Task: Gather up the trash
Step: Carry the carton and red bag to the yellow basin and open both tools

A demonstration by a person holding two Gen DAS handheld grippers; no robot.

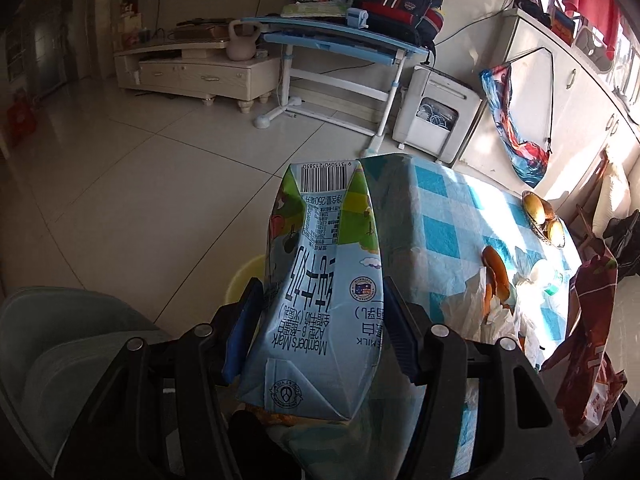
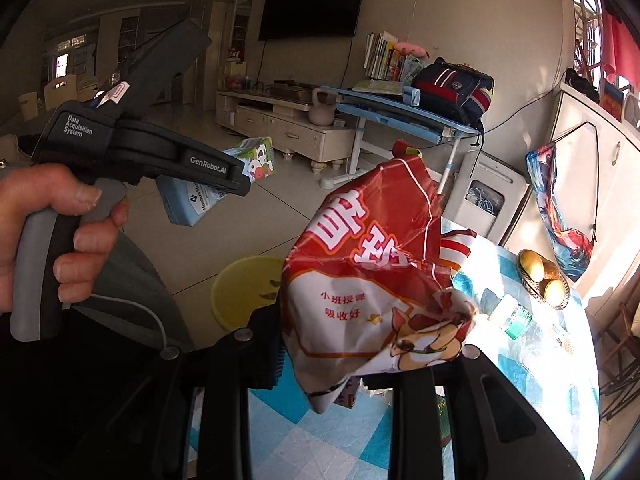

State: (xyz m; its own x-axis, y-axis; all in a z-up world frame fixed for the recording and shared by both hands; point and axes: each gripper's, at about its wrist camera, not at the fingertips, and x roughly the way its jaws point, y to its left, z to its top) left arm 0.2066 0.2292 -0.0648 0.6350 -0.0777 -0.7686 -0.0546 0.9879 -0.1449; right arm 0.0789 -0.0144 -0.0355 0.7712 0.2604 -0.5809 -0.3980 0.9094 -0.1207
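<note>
My left gripper (image 1: 320, 320) is shut on a light blue milk carton (image 1: 320, 272), held above the table's left edge. The carton also shows in the right wrist view (image 2: 224, 188), held out over the floor. My right gripper (image 2: 372, 352) is shut on a crumpled red and white snack bag (image 2: 372, 272), raised above the table; the bag also shows at the right in the left wrist view (image 1: 588, 344). A yellow bin (image 2: 244, 292) stands on the floor below, left of the table. It is partly hidden behind the carton in the left wrist view (image 1: 244, 276).
The table has a blue checked cloth (image 1: 436, 216). On it lie a white plastic bag with bread (image 1: 492, 292), a basket of fruit (image 2: 544, 276) and a plastic bottle (image 2: 516, 320). A grey chair (image 1: 68, 344) stands at the left. A blue desk (image 1: 340, 36) is across the floor.
</note>
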